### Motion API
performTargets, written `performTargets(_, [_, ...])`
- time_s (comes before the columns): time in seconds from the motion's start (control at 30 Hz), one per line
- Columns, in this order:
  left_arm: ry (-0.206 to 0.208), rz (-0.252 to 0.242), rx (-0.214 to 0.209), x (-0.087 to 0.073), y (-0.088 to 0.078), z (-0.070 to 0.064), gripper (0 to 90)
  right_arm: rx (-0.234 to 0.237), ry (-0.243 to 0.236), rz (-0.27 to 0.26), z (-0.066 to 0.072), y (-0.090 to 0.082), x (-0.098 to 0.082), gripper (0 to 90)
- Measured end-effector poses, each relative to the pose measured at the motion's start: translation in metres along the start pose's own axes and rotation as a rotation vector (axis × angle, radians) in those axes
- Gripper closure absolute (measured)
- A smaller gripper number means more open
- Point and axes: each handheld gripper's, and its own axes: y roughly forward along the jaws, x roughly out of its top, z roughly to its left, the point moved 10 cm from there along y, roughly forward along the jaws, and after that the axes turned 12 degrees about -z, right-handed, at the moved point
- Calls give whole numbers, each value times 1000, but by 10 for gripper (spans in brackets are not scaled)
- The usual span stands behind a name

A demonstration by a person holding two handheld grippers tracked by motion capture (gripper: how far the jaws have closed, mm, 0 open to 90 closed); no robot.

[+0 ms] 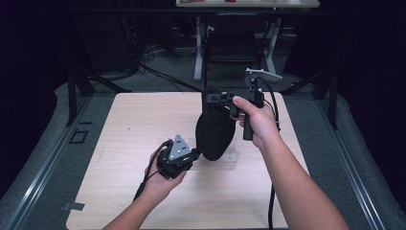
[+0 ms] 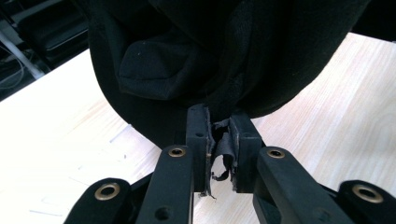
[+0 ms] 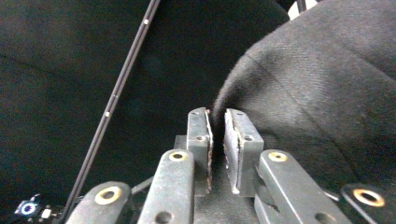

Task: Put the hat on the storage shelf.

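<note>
Between the two grippers: black fabric pouch (image 1: 215, 134), hanging off the light wooden table (image 1: 124, 139), lifted clear of it.
Right gripper (image 1: 216, 99): up top, jaws nearly together, clamped on the pouch's upper edge (image 3: 261, 93); thin fold of black cloth pinched between the pads.
Left gripper (image 1: 194, 154): down low, at the pouch's bottom tip; jaws pressed close on a crumpled bit of cloth (image 2: 223, 151).
Pouch from the left gripper view: bulging just above the jaws, a folded flap (image 2: 154, 70) inside.
Grey plate (image 1: 179, 146): riding atop the left gripper.
</note>
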Motion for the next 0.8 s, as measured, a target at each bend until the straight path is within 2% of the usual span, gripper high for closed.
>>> performTargets(0.3, [0, -2, 7, -2, -3, 4, 824, 15, -8, -19, 4, -6, 3, 725])
performTargets(0.37, [3, -2, 11, -3, -4, 4, 825, 14, -24, -18, 5, -10, 4, 709])
performTargets(0.57, [14, 6, 26, -6, -8, 10, 839, 6, -49, -34, 8, -25, 6, 689])
performTargets(0.8, [4, 10, 39, -14, -13, 16, 847, -24, -76, -42, 4, -39, 7, 678])
